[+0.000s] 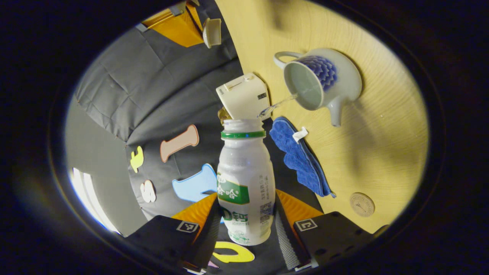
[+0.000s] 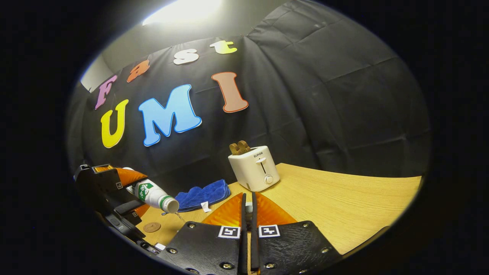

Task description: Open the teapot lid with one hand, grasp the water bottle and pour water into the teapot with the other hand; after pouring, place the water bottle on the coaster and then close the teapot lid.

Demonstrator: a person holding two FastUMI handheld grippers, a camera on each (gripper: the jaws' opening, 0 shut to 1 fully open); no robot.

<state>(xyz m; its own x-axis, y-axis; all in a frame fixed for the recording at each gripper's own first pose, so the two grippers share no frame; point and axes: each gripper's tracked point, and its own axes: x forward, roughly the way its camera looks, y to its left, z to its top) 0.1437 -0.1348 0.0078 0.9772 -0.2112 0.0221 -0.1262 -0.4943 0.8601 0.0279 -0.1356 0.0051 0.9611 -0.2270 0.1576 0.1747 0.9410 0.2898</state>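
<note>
A white plastic water bottle (image 1: 246, 183) with a green neck ring and a green-and-white label sits clamped between the two fingers of the left gripper (image 1: 246, 233), its uncapped mouth pointing away from the fingers. A thin stream of water (image 1: 277, 105) arcs from that mouth into the open teapot (image 1: 323, 82) just ahead and to the right of the bottle. The teapot is white with a blue scale pattern, its lid off; its pale interior is visible, though the water level cannot be judged.

In the right gripper view, the right gripper (image 2: 248, 214) has its fingers drawn nearly together, with something small and pale (image 2: 248, 208) pinched between the tips; what it is cannot be told. To its left the left gripper tilts the bottle downward. A round coaster (image 1: 362, 204) lies bare on the wooden table (image 1: 382, 152) to the right of the left gripper's fingers. A blue cloth (image 1: 298, 156) and a cream toaster (image 2: 255, 168) holding browned toast (image 2: 239, 147) sit beyond.
</note>
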